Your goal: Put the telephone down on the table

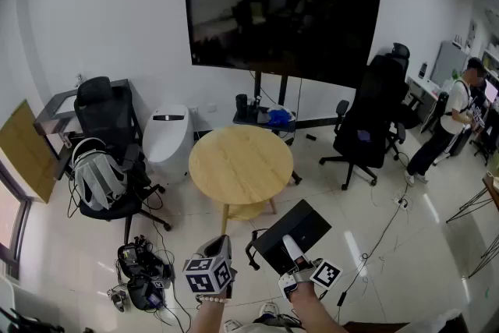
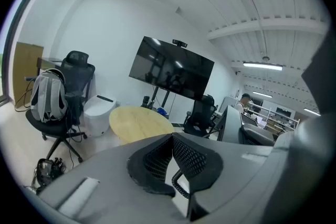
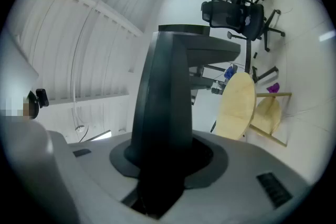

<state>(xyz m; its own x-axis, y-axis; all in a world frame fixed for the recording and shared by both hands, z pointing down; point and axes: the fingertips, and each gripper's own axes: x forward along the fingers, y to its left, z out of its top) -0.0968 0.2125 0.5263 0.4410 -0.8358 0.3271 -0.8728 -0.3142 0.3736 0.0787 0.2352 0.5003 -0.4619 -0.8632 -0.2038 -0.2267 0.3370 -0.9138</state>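
Right hand-held gripper (image 1: 292, 252) is clamped on the telephone (image 1: 290, 232). Its own view shows the dark slab rising straight out from between the jaws, pads pressed on both faces. It is gripped by the near edge, likely so the far end is free to touch down first. The telephone hangs in the air on the person's side of the bench (image 1: 242, 164), short of the near rim and not over the top, slanted up and toward the bench. The coiled cord (image 1: 251, 251) droops from the telephone's left side, also short of the bench. It is probably slack because nothing supports it.

Left hand-held gripper (image 1: 217, 243) sits just left of the cord, on the same near side of the bench. Its jaws are closed tip to tip with nothing pinched; in its own view the cord only shows through the gap beneath them. It reads as a spare hand held close to steady the telephone or mind the cord, not carrying.

Bench top looks bare, so any spot would take the telephone. Step judged: carry and approach, set-down not yet done. Next move calls for going forward over the rim, levelling the slab, lowering until flat, then releasing. Risks: the cord could snag on the rim or drag the telephone once let go, and the one-edge grip may let it pivot.
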